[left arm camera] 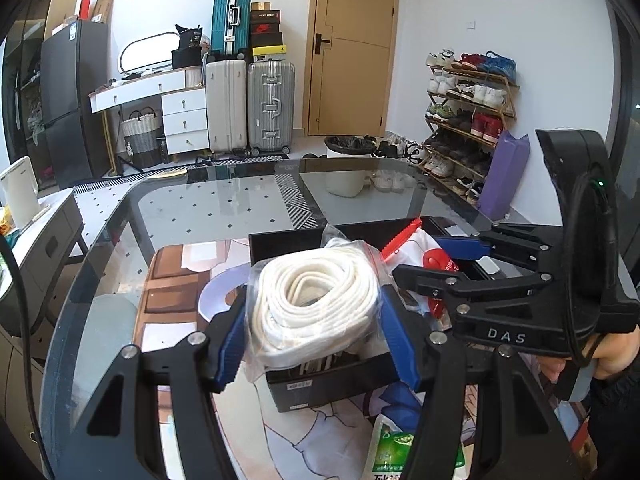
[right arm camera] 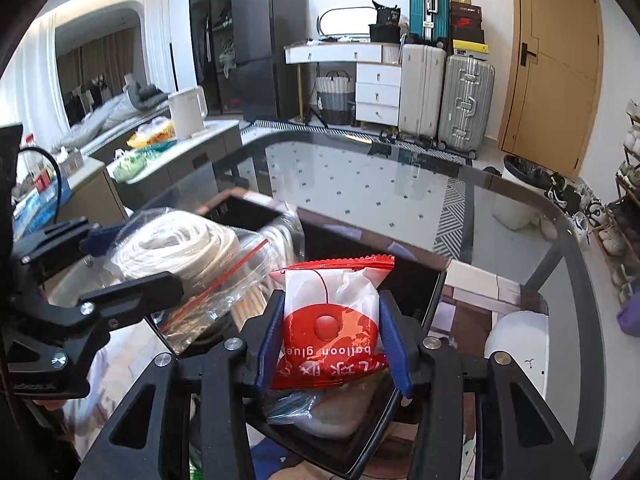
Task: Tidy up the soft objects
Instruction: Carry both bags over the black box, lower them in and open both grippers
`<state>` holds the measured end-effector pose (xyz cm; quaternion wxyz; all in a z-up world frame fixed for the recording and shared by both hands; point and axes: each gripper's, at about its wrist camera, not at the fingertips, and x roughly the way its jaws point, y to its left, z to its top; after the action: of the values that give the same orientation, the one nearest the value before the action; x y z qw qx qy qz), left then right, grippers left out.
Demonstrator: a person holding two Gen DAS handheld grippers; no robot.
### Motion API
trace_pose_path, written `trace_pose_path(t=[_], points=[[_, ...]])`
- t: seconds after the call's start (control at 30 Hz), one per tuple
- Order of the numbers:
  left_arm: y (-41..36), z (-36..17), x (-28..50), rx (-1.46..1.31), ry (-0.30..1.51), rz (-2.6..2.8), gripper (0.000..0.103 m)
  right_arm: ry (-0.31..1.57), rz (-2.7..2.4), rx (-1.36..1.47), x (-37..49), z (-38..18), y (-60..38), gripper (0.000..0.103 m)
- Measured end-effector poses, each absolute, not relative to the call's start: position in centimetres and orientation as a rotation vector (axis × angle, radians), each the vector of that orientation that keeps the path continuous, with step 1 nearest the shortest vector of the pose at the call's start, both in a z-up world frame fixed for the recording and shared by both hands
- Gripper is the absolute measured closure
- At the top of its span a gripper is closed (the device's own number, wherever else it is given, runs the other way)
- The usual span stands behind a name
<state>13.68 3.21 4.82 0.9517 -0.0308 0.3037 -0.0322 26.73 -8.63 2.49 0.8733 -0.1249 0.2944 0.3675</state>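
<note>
Squeezing a bagged white rope coil [left arm camera: 316, 304], the left gripper [left arm camera: 316, 340] hovers over the black bin [left arm camera: 328, 388]; the right gripper [right arm camera: 332, 344] clamps a red balloon-glue packet [right arm camera: 332, 320], seemingly above it too.

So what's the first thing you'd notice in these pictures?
The bag of white rope, squeezed between the left gripper's blue fingers over the black bin. Next, the red balloon glue packet in the right gripper, above the same bin on the glass table.

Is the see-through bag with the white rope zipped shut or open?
Cannot tell. The clear plastic zip bag of coiled white rope shows its red zip strip, but crumpled plastic hides whether it is sealed.
</note>
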Motion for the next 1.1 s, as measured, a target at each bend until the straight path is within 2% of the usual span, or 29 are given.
trace_pose_path(t=[0.3,0.77,0.97,1.03,1.1], points=[[2.6,4.2,14.1,-0.01,0.614,-0.051,0.042,0.564,0.745,-0.322,25.7,2.3,-8.8,0.058],[1.7,3.6,14.6,0.074,0.594,-0.032,0.041,0.539,0.728,-0.307,24.8,2.9,-10.0,0.048],[1.0,3.7,14.1,0.071,0.603,-0.035,0.04,0.518,0.72,-0.278,23.5,3.5,-11.2,0.034],[1.0,4.0,13.8,0.056,0.607,-0.05,0.036,0.51,0.711,-0.261,23.2,4.0,-11.8,0.024],[1.2,4.1,13.6,0.049,0.608,-0.05,0.034,0.506,0.698,-0.24,22.9,4.2,-12.7,0.019]])
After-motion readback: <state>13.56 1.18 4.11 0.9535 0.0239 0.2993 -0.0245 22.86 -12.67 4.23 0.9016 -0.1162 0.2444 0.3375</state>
